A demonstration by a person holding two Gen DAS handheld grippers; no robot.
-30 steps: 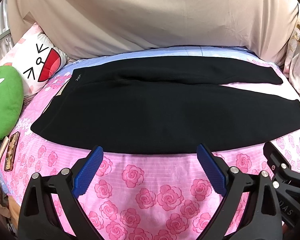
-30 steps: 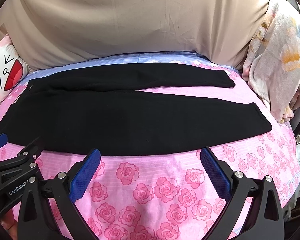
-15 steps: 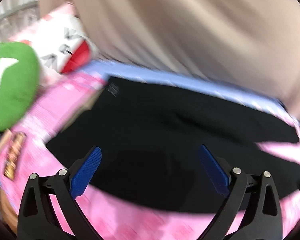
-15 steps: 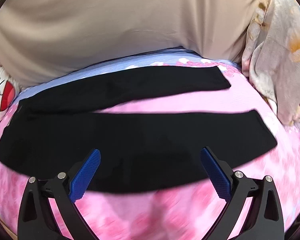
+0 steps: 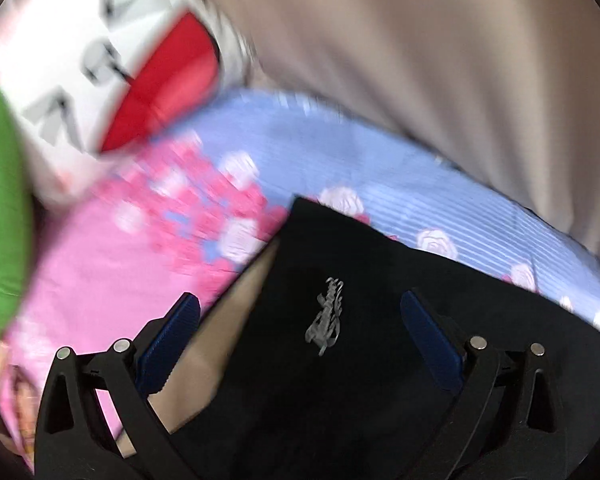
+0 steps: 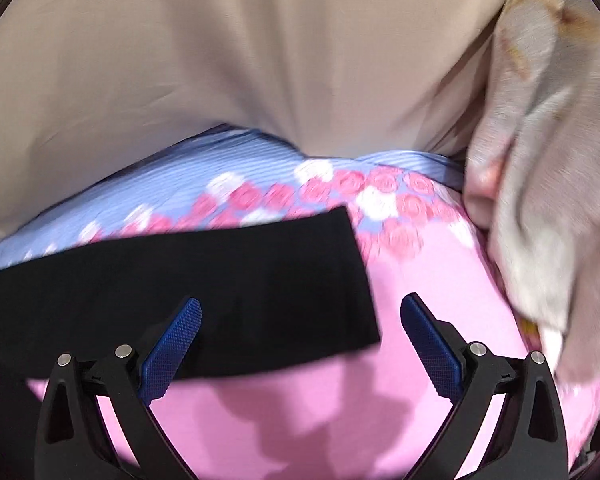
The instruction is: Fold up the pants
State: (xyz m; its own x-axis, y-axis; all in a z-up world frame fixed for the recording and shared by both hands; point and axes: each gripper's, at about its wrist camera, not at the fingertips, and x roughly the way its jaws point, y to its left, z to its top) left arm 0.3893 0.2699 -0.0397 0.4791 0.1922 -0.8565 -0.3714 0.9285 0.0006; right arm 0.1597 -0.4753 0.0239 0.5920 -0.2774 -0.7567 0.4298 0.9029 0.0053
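- Left gripper (image 5: 300, 340): I hold it low over the waist end of the black pants (image 5: 380, 380), jaws spread wide, nothing between them.
- Right gripper (image 6: 300, 340): jaws likewise wide apart and empty, straddling the hem corner of one leg of the pants (image 6: 220, 288).
- Black pants, the landmark: laid flat on the rose-print bedsheet (image 6: 440, 280). A small pale logo (image 5: 327, 316) sits between my left fingers; a beige lining patch (image 5: 208, 360) shows at the waist opening, just beside the left-hand pad.
- Handling, my estimate: light, limp knit, no stiffness, likely to sag and drag on the sheet; not fragile. I would pinch the waistband corner on the left and the hem corner on the right, taking both layers.
- Beyond the pants on the waist side: a cartoon-face pillow (image 5: 100, 72) and a green cushion (image 5: 0, 220), both blurred.
- Beyond the hem: a pale floral quilt (image 6: 548, 160).
- Farthest: a beige cloth backdrop (image 6: 240, 60) behind the pants.
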